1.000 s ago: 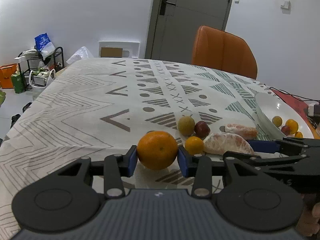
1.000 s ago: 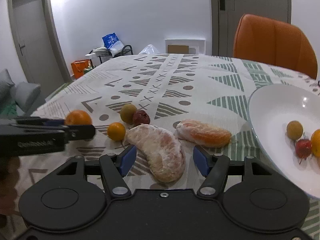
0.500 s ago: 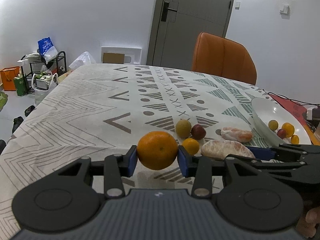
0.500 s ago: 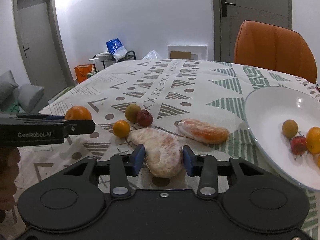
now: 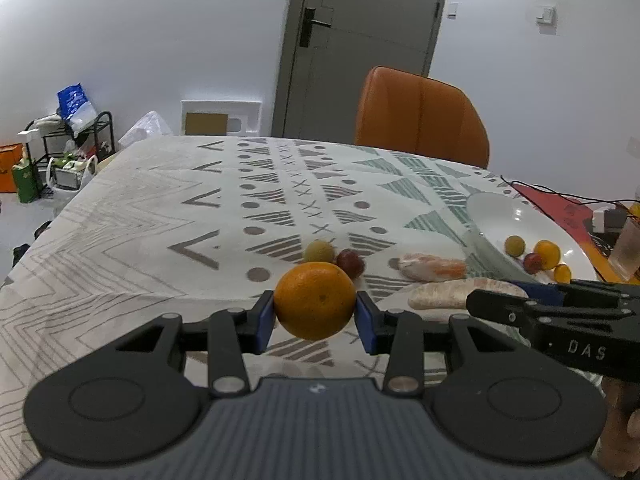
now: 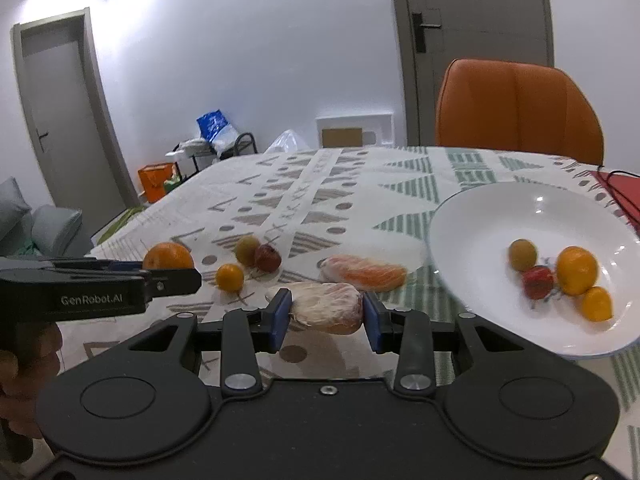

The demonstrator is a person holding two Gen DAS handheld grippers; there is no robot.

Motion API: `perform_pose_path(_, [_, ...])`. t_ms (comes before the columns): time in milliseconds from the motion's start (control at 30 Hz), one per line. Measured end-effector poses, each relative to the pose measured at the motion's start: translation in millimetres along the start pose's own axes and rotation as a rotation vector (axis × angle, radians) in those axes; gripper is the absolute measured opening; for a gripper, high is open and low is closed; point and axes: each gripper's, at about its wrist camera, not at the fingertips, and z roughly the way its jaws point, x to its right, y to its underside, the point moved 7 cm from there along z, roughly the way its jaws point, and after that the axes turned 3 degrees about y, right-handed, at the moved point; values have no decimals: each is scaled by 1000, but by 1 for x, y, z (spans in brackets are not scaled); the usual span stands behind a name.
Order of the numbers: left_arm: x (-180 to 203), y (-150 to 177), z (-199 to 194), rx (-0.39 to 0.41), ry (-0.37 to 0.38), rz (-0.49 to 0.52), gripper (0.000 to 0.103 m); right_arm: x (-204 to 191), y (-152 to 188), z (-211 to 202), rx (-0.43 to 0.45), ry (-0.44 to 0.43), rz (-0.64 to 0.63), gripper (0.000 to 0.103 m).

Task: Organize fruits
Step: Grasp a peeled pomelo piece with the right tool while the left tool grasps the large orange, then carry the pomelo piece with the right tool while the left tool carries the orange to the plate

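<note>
Both fingers clamped: orange (left), peeled segment right.

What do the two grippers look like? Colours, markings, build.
Both are matte black handheld units with linkage arms, silver pivot screws and blue finger pads. The left gripper has a ribbed grey body and reads "GenRobot.AI" on its side in the right wrist view. The right gripper shows "DAS" lettering in the left wrist view. No cables or sleeves visible.
</note>
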Motion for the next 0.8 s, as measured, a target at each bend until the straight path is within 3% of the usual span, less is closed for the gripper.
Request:
perform_pose_path(433, [33,-11,0,23,44,44,41,36,-17,-33,89,65,40,36])
perform_pose_path(800, [63,-18,9,31,83,80,41,69,-16,-51,112,133,73,36])
